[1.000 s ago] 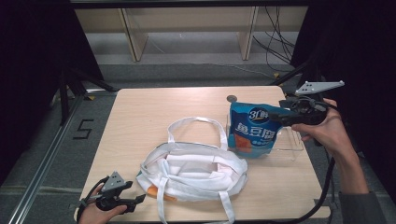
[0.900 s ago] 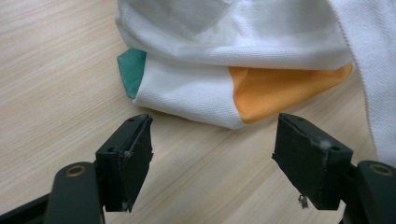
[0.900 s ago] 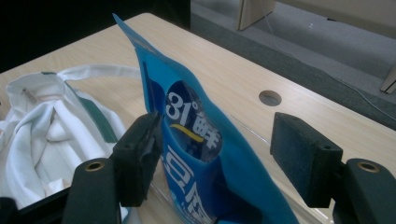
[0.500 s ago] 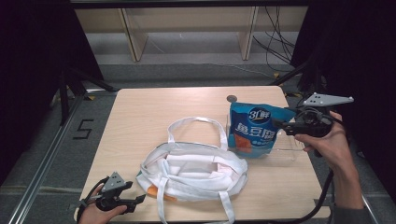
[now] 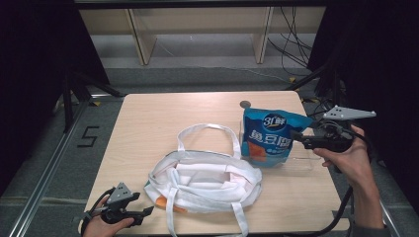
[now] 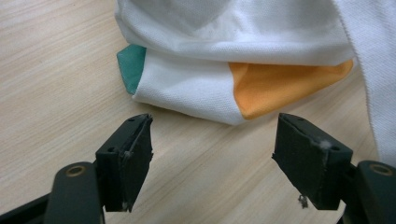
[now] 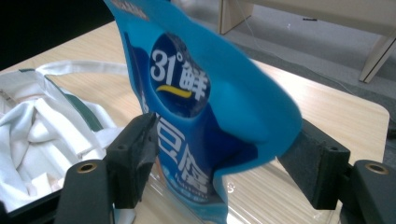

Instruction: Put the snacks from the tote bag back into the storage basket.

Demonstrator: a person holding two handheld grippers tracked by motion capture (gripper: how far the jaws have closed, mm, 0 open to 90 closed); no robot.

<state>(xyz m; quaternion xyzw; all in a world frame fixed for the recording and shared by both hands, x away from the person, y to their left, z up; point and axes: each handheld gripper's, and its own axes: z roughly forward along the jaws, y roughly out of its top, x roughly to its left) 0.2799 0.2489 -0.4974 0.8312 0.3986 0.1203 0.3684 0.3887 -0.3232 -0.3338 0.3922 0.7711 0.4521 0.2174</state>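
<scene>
- Two claws work one wooden table (image 5: 148, 123): the likely job, judged only from the layout, is getting the pouch into the bag.
- The white tote bag (image 5: 207, 180) lies slumped near the table's front edge, its mouth loosely gaping and handles trailing toward the middle. A good insertion needs that mouth held wide, so the front rim should be lifted first.
- The blue pouch (image 5: 269, 136) stands upright on a clear plastic sheet (image 5: 301, 163) at the right side of the table, just beside the bag.
- The right claw (image 7: 224, 158) brackets the pouch's upper part; its jaws stand apart with the pouch between them, and I cannot tell whether the pads press the film. It should pinch firmly near the top seal, since the slick film could slip.
- The left claw (image 6: 212, 154) is released, jaws wide, hovering just short of the bag's corner with orange and green patches. It should advance and take one cloth layer, not both.
</scene>
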